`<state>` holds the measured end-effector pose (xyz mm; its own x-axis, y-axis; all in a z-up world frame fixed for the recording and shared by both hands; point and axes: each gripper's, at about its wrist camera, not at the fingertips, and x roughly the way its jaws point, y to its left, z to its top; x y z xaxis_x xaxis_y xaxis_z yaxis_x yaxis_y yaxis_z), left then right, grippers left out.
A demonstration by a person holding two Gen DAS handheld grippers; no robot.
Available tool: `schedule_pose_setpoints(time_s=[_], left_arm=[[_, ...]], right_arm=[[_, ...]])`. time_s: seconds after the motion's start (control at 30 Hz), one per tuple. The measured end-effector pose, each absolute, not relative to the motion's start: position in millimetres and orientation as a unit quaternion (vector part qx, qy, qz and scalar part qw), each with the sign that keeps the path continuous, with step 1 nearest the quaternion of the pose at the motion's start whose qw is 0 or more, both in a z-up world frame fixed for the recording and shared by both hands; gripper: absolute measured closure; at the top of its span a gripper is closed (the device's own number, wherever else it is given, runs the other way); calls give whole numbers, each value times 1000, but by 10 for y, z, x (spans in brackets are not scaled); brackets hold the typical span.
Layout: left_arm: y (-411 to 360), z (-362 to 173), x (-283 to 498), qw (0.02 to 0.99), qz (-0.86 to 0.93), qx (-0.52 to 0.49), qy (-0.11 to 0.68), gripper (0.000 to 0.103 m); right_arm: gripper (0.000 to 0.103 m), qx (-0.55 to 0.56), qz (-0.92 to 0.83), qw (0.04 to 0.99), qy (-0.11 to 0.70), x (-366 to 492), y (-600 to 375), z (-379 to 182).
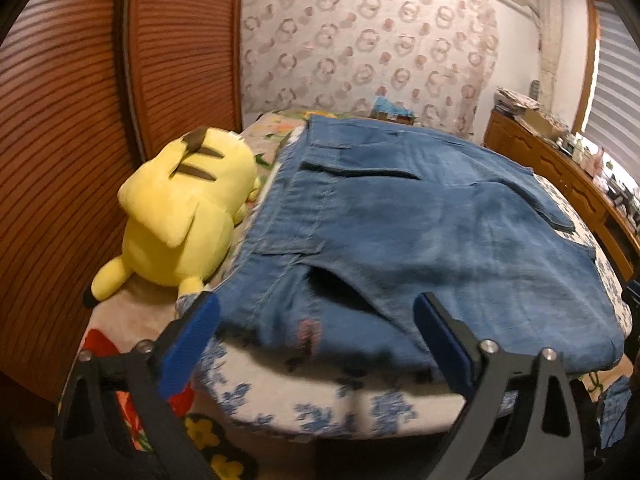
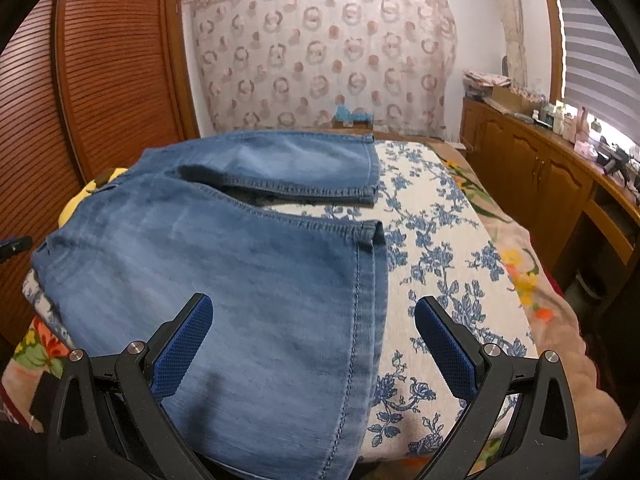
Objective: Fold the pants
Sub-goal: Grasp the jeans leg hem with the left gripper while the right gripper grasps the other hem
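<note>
No readable brand, label or writing anywhere; only a small reddish patch, blurred, near the waistband of the blue denim pants (image 1: 420, 224), spread flat on the blue-flowered bedspread (image 2: 436, 248) with both leg hems ending mid-bed. Left gripper (image 1: 316, 312) spread wide, holding nothing, poised low over the waist end just beside a yellow plush toy (image 1: 184, 216). Right gripper (image 2: 314, 314) likewise wide and empty, straddling the near leg's hem edge from above.
</note>
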<state>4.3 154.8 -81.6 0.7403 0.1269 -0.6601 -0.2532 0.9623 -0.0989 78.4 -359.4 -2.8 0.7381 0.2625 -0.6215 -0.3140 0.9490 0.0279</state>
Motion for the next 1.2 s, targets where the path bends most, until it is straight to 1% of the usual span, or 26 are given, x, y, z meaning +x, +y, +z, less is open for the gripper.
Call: schedule_pose_setpoints(time_s=[0.07, 0.13, 0.17, 0.27, 0.4, 0.63, 0.67, 0.7, 0.73, 0.77, 0.8, 0.9, 1.0, 1.13, 1.2], left_arm=[[1678, -870, -14, 927, 109, -108, 343, 11], [1773, -911, -56, 925, 112, -118, 343, 16], [1810, -931, -71, 924, 114, -123, 343, 21], [1900, -1022, -92, 919, 122, -138, 348, 31], [1916, -1133, -69, 914, 119, -151, 356, 39], [1891, -1188, -5, 912, 118, -152, 362, 40], [1889, -1179, -4, 913, 116, -152, 359, 50], [1880, -1167, -11, 916, 113, -150, 355, 66], [1867, -1152, -10, 918, 114, -146, 351, 68], [1860, -1138, -11, 919, 116, -143, 349, 71], [1852, -1118, -9, 921, 114, -143, 345, 80], [1839, -1023, -22, 926, 110, -141, 331, 89], [1812, -902, -16, 932, 103, -141, 318, 93], [1780, -882, 27, 932, 100, -130, 322, 93], [1791, -929, 42, 930, 101, -132, 328, 93]], right_arm=[[0, -43, 155, 930, 330, 788, -3583, -54], [0, -47, 157, 928, 334, 792, -3577, -71], [0, -49, 158, 927, 336, 791, -3575, -83], [0, -50, 160, 925, 342, 790, -3578, -121], [0, -49, 160, 922, 348, 790, -3588, -154], [0, -49, 166, 919, 355, 766, -3633, -169], [0, -49, 166, 918, 356, 760, -3638, -173], [0, -48, 167, 918, 358, 753, -3647, -177], [0, -48, 167, 917, 359, 750, -3662, -187], [0, -47, 166, 917, 361, 750, -3669, -193], [0, -46, 166, 916, 362, 743, -3678, -197], [0, -42, 167, 915, 365, 730, -3706, -214], [0, -42, 168, 913, 369, 736, -3709, -229], [1, -45, 174, 909, 375, 683, -3701, -252], [3, -51, 176, 907, 379, 646, -3703, -272]])
